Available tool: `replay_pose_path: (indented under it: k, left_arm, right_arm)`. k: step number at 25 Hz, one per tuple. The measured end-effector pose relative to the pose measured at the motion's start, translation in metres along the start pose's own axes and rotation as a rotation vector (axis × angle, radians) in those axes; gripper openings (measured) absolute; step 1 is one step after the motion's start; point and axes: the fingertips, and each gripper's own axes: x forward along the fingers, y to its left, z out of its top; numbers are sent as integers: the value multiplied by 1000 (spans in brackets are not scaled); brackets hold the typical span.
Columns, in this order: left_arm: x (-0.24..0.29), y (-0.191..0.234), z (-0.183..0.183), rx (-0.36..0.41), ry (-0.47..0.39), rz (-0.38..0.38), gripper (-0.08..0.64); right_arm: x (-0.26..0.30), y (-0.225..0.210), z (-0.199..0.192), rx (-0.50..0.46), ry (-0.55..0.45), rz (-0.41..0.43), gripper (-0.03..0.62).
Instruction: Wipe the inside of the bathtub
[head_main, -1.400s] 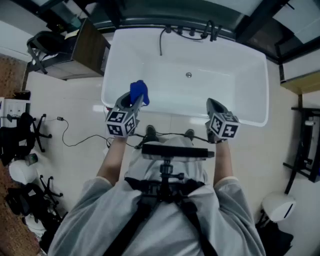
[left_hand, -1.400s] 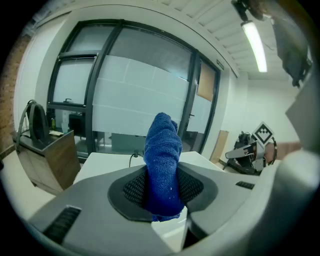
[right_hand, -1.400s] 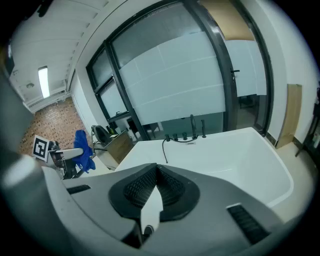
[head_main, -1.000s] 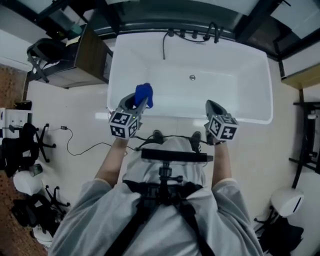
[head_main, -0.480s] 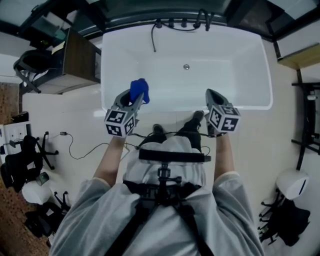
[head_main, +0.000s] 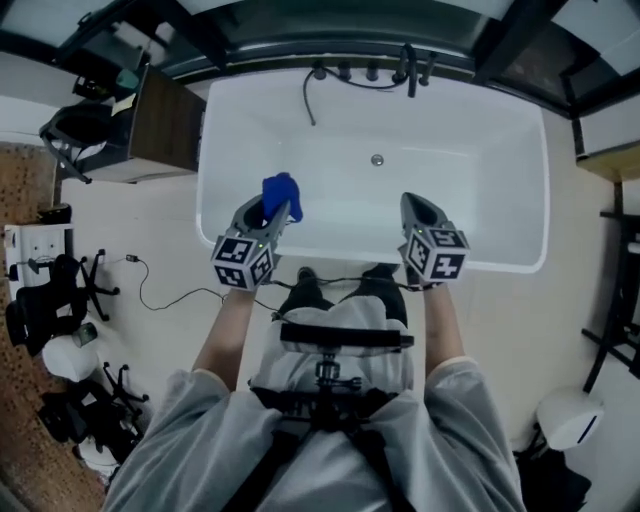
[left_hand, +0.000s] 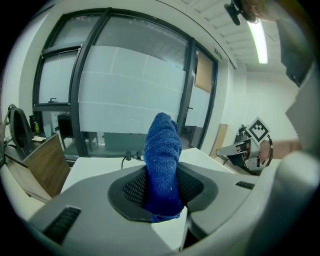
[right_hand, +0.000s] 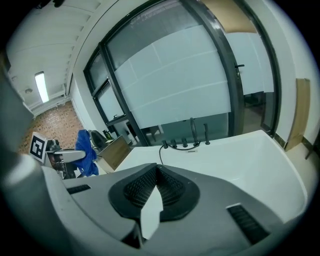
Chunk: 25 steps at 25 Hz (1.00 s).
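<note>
Even, diffuse overhead illumination was recorded in the head view. The glossy white rectangular bathtub (head_main: 500, 130) was rendered very bright, with detail along its rim nearly washed out. Only soft shadows were noted on the pale floor tiles (head_main: 170, 330). Straight lines were bowed toward the frame edges.

Both gripper views were confined to a fisheye circle with black corners and marked curvature at the margins. A long fluorescent ceiling strip light (left_hand: 259, 37) was blown out to plain white. The broad frosted glass window panels (left_hand: 130, 75) were evenly bright. The fuzzy blue cloth (left_hand: 163, 160) was rendered in sharp focus, while the pale mass at the right edge was blurred.
</note>
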Motion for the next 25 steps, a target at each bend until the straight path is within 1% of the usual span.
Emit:
replay_pose_path:
  k: [4,6,9,12,15,20,25]
  left_arm:
    - [33,-4,12,-19,0,38,130]
    - [48,-2,11,-14,13,41,130]
    - [66,8,9,1,18,33,130]
    - [89,24,7,19,14,22,129]
    - [119,42,0,28,24,8,129]
    - [187,73,-28,35,59,-8,129]
    - [266,97,-64,23,71,2,130]
  right_arm:
    - [29,-17,12,-26,20,57,9]
    - [40,-20,19,-8,2,64,9]
    - [52,-13,26,18,-39,77,9]
    - [69,-7,23,8,-44,60,9]
    - [91,-11,13,17,-44,29,9]
    - [151,-38,-7,27,-48,-22,9]
    - [221,-70,-30,-6,-60,-37,9]
